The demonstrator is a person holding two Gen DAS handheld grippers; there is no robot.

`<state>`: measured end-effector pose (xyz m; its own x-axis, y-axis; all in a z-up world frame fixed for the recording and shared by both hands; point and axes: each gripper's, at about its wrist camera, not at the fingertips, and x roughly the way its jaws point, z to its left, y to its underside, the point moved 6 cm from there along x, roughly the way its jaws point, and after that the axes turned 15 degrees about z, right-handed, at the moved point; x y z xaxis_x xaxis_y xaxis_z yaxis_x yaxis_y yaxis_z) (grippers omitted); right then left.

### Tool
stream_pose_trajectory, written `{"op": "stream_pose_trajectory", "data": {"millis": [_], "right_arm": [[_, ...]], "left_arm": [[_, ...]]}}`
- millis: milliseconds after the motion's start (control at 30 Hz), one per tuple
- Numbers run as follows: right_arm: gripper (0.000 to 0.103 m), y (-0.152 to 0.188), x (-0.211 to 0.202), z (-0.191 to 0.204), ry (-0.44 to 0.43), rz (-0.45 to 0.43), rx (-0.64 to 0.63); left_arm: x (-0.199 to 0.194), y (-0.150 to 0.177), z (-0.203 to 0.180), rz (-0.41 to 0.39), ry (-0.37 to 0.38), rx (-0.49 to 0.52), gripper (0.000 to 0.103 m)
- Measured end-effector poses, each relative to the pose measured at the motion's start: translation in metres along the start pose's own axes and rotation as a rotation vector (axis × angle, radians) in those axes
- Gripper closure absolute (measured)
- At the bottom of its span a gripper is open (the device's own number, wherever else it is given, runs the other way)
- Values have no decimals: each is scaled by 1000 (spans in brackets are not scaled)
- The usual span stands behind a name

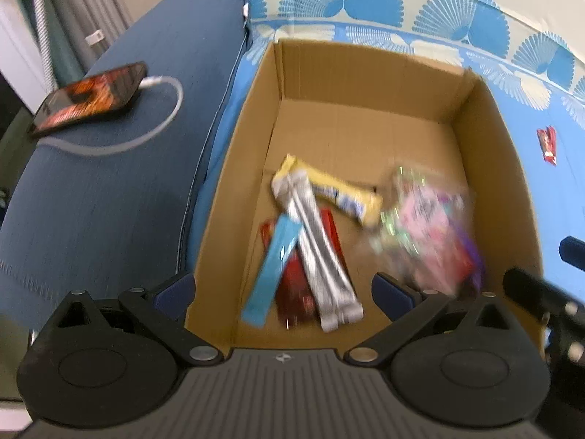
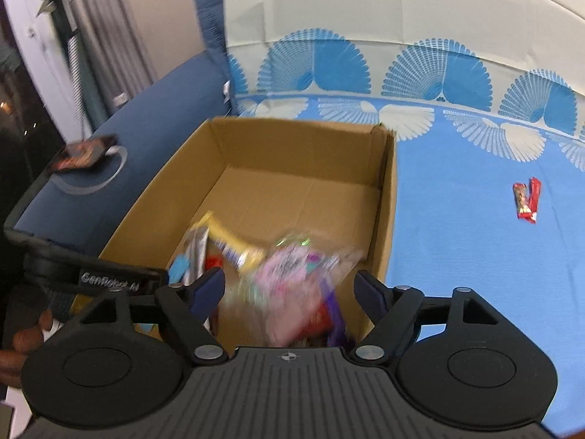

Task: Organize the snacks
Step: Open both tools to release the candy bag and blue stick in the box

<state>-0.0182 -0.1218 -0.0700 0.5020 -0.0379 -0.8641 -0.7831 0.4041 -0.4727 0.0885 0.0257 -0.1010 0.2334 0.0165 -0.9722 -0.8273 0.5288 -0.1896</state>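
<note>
Snacks lie in the open cardboard box [image 1: 365, 84] on the blue patterned bedsheet [image 2: 475, 256]: a yellow bar [image 1: 340, 192], a silver wrapper [image 1: 318, 252], a light blue stick [image 1: 272, 267] and a red wrapper [image 1: 292, 285] sit just ahead of the left gripper [image 1: 283, 287], whose jaws stand wide apart and empty. A blurred pink packet [image 2: 289, 292] shows between the spread jaws of the right gripper [image 2: 289, 291], with no pad pressing on it. One red bar [image 2: 526, 201] lies on the sheet, well apart from the box.
</note>
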Motion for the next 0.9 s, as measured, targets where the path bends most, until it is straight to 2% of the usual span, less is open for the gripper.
{"op": "stream_pose_trajectory", "data": {"millis": [200,367,900], "right_arm": [[16,44,-29,24,35,-12,-92],[14,57,-57,37,57,-69,-137],[12,96,-130,37,117,-228,-101]], "left_arm": [[-28,47,1,-42,-21,-35,0],[-54,73,3,-77,1,-40,0],[-121,120,-17,-259,-18,25,0]]}}
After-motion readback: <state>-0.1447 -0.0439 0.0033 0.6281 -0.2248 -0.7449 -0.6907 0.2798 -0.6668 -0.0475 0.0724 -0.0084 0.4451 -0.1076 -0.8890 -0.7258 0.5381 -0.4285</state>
